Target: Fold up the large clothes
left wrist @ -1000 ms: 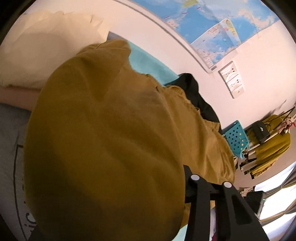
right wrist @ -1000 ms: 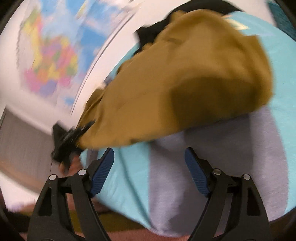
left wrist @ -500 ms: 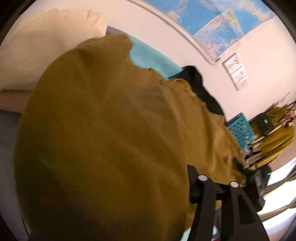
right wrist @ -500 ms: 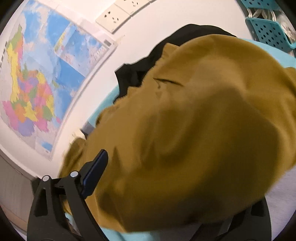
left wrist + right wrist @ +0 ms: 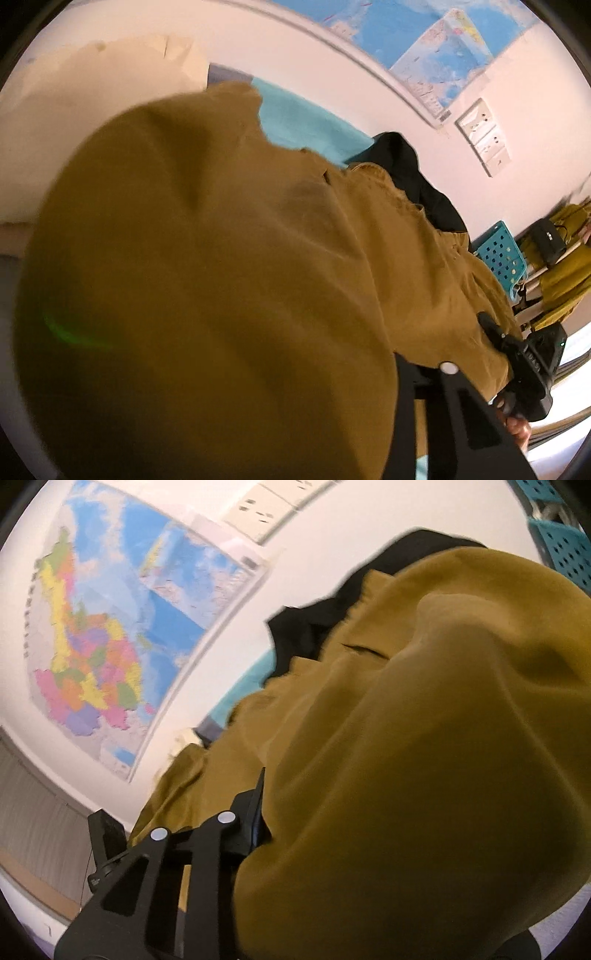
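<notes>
Our right jaws, spread wide over bare bedding a second ago, are now buried in the mustard garment (image 5: pixel 424 757) and seem clamped on it; our left jaws, hidden under the same cloth, appear to hold its other end. The garment hangs lifted between the right gripper (image 5: pixel 258 819) and left gripper (image 5: pixel 399 373), above the teal bed sheet (image 5: pixel 306 125). We judge both ends secured, ready to fold. A black garment (image 5: pixel 417 177) lies behind, below the wall map (image 5: pixel 110 635).

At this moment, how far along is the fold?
Early. Done: both claws seem to grip the mustard garment, the left claw and right claw buried in cloth, so closure is unclear. In hand: it hangs bunched above the bed. Left: spreading and every fold; no neat crease shows. The black garment lies untouched.
</notes>
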Demonstrator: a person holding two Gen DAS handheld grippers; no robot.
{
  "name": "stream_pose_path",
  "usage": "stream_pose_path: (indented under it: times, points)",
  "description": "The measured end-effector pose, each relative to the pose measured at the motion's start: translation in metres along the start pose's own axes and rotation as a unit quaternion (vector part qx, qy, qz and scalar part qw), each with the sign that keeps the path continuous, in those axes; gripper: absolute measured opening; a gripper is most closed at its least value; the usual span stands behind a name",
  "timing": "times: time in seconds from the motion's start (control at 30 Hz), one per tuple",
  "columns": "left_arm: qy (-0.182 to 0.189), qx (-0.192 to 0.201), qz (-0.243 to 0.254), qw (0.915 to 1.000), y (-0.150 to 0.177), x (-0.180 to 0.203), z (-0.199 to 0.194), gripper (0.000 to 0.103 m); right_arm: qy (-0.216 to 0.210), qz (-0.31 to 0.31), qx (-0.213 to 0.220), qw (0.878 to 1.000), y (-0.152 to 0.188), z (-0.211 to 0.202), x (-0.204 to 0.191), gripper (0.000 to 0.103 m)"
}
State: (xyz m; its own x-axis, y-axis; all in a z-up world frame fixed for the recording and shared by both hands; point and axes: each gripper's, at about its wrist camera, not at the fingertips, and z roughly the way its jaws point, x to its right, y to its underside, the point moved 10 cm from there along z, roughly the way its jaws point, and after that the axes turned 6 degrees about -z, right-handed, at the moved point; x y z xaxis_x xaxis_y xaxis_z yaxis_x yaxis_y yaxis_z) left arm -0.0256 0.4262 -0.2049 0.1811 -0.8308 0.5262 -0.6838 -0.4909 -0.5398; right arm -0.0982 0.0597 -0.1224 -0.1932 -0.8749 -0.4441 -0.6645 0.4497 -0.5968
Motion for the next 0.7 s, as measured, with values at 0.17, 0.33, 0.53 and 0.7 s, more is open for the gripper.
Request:
stream_pose_path:
  times: [0.17, 0.33, 0.53, 0.7]
  points:
    - [-0.016, -0.002, 0.019, 0.9997, 0.000, 0.000, 0.001, 0.038, 0.005, 0.005, -0.031, 1.000, 0.004, 0.008, 0.004, 0.047]
    - [-0.037, -0.012, 0.018, 0.9991, 0.000, -0.009, 0.014, 0.060, 0.004, 0.014, -0.042, 0.999, 0.010, 0.021, 0.014, 0.060]
    - [-0.052, -0.004, 0.039, 0.9979, 0.000, -0.007, 0.017, 0.059, 0.006, 0.018, -0.029, 0.999, 0.009, 0.024, 0.017, 0.050]
    - [-0.047, -0.001, 0.041, 0.9980, -0.001, -0.004, 0.011, 0.043, 0.000, 0.001, -0.019, 1.000, 0.003, 0.015, 0.010, 0.029]
